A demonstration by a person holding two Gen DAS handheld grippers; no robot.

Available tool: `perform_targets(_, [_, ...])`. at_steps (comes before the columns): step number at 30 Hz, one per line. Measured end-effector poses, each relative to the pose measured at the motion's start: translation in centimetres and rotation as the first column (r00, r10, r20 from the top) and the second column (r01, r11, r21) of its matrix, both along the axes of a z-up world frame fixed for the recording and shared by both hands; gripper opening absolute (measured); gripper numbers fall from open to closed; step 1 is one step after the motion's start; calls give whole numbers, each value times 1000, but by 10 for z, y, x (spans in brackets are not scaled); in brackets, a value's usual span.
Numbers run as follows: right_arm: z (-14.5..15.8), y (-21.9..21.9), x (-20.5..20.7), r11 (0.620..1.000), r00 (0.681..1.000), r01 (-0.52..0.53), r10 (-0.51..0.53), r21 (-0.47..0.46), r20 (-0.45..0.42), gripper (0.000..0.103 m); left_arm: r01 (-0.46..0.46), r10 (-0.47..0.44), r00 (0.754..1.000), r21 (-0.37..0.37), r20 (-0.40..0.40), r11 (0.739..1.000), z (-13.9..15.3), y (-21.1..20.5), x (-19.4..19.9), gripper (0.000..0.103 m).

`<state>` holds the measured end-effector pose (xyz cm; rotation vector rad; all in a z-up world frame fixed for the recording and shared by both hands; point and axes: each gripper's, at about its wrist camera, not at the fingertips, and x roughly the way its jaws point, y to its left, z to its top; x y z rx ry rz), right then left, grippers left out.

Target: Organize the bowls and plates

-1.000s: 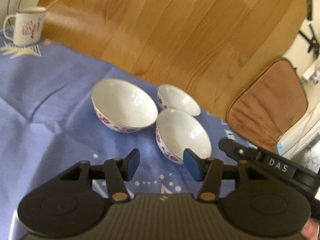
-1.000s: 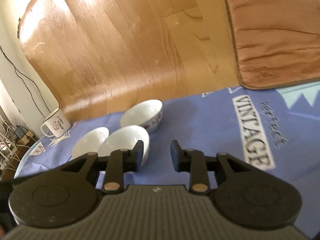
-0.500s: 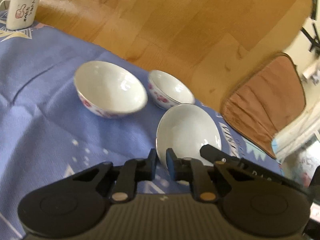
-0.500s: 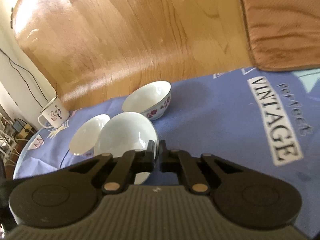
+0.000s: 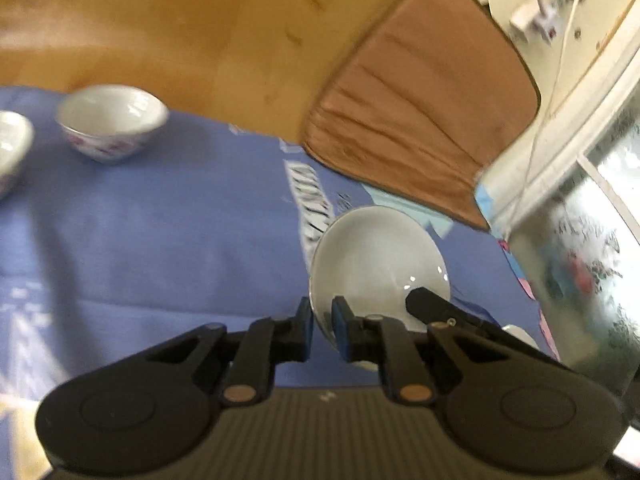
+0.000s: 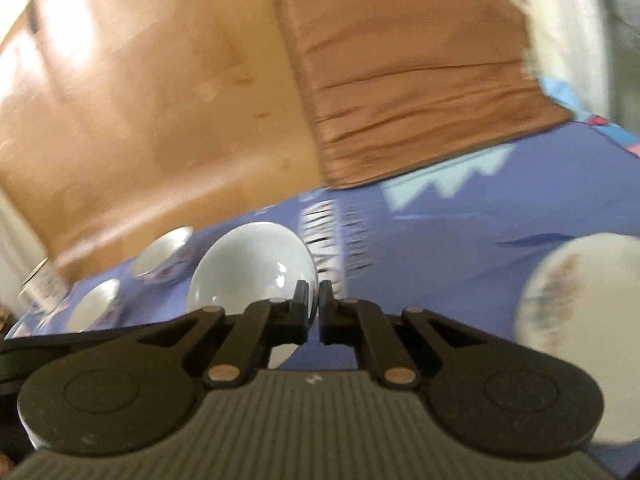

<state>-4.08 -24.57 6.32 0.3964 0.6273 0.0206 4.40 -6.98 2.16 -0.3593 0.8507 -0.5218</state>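
A plain white bowl point(image 5: 376, 264) hangs tilted above the blue cloth point(image 5: 180, 232). My left gripper point(image 5: 322, 320) is shut on its near rim. My right gripper point(image 6: 314, 304) is shut on the rim of the same bowl point(image 6: 252, 268), and one of its black fingers point(image 5: 432, 308) shows at the bowl's right side in the left wrist view. Two flower-patterned bowls point(image 5: 112, 120) point(image 5: 8, 148) stand on the cloth far to the left, and they appear again as bowls point(image 6: 164, 256) point(image 6: 94, 308) in the right wrist view.
A patterned white plate point(image 6: 580, 312) lies on the cloth at the right. A brown cushion point(image 5: 420, 108) rests on the wooden floor point(image 5: 200, 32) beyond the cloth's far edge. A mug point(image 6: 44, 284) stands at the far left. A frosted glass door point(image 5: 592, 264) rises at the right.
Both grippers closed on the bowl's rim, lifted it from beside the other two bowls and carried it to the right. The plate has come into the right wrist view.
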Motion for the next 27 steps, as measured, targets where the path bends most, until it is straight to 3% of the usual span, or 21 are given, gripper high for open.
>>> perform_targets(11, [-15,-24,4,999,999,42,-42,4,-6,9,4,-3,1000,39,-24,999,-2,-26,10,11])
perform_targets(18, [-18,-26,11,998,998,68,-68,-3,4,15,-2,3,1000,42,-30,999,-2,-33,23,14])
perform_targets(22, [-18,-24,10,997,996,79,-78,-15,50,26,-9,10,1000,41,-27,999,-1,-32,25,13])
perform_targets(27, [-20,-20,12,999,998,45,-45,-14,40,25,-18,19,999,30,-34,999,0,-28,25,12])
